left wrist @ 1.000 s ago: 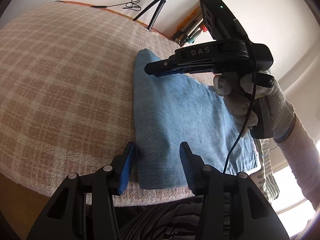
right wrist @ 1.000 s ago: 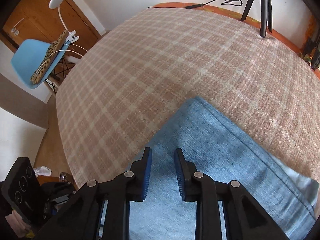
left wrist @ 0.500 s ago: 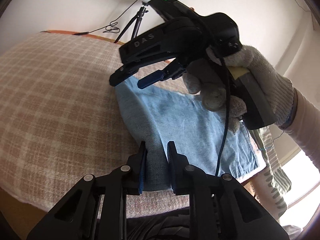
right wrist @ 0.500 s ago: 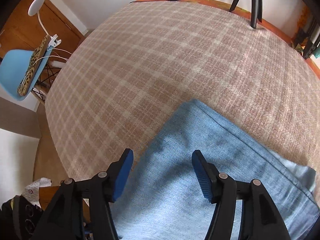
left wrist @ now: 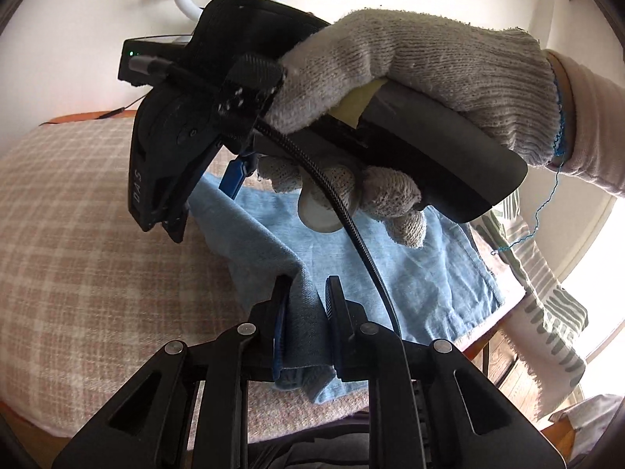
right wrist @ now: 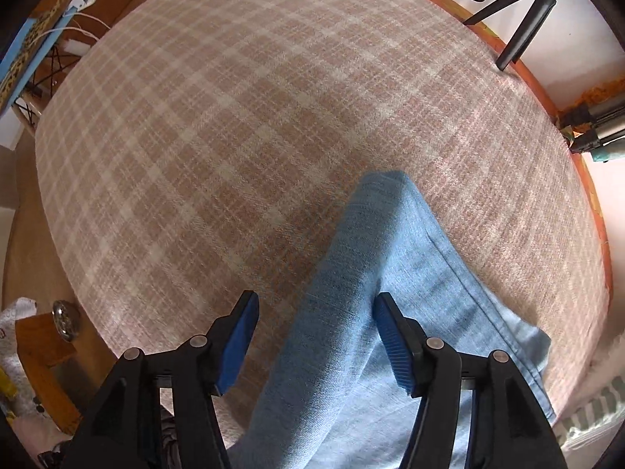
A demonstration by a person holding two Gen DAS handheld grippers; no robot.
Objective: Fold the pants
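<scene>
Light blue pants (left wrist: 410, 273) lie folded on a pink plaid table (left wrist: 78, 234). My left gripper (left wrist: 306, 297) is shut on the pants' near folded edge and lifts it into a ridge. In the right wrist view the pants (right wrist: 351, 312) run as a raised ridge between the jaws. My right gripper (right wrist: 316, 340) is open, its blue pads either side of the ridge, not touching it. In the left wrist view it (left wrist: 207, 203) hovers above the pants' far end, held by a gloved hand (left wrist: 410, 78).
A ring light on a tripod (right wrist: 519, 19) stands at the table's far edge. A blue chair (right wrist: 23, 58) and a wooden stand (right wrist: 43, 351) are beside the table. A striped cloth (left wrist: 547, 293) hangs off the right side.
My left gripper closed on the pants' near edge and lifted it. My right gripper opened wide, let go of the fabric and rose above the far end.
</scene>
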